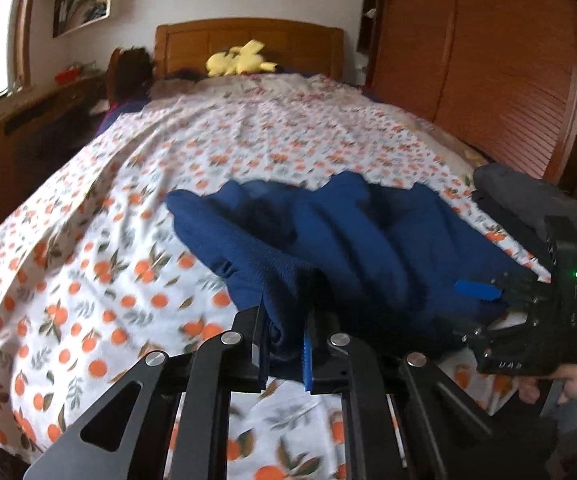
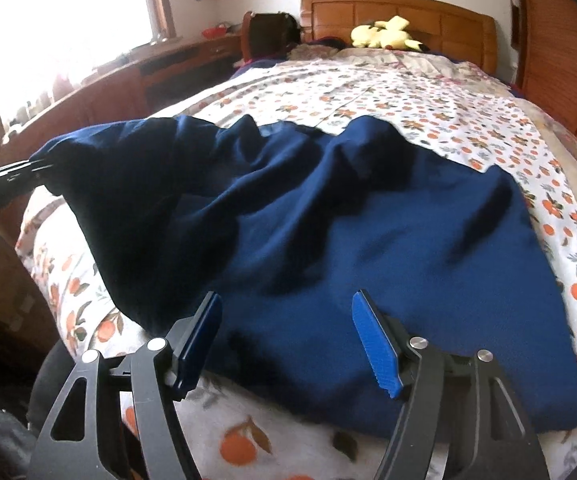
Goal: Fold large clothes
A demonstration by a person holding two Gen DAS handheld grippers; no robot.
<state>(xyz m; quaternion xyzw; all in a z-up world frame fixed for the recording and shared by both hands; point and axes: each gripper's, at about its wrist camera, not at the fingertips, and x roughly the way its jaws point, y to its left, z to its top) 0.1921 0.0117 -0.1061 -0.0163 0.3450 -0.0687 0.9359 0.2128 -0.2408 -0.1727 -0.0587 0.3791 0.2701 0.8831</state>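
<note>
A large dark blue garment (image 2: 368,232) lies crumpled across the near end of the bed. My left gripper (image 1: 284,326) is shut on a fold of its edge, and the fabric bunches up between the pads. In the right wrist view the left gripper (image 2: 28,170) holds that corner lifted off the bed at the far left. My right gripper (image 2: 288,340) is open, its blue pads wide apart over the garment's near hem with nothing pinched. Its body and one blue pad (image 1: 476,290) show at the right of the left wrist view.
The bed has a white sheet with orange fruit print (image 1: 88,280). A yellow plush toy (image 1: 236,60) lies by the wooden headboard (image 1: 248,40). A dark bag (image 1: 520,192) sits at the bed's right edge. A slatted wardrobe (image 1: 488,60) stands right, a wooden desk (image 2: 128,76) left.
</note>
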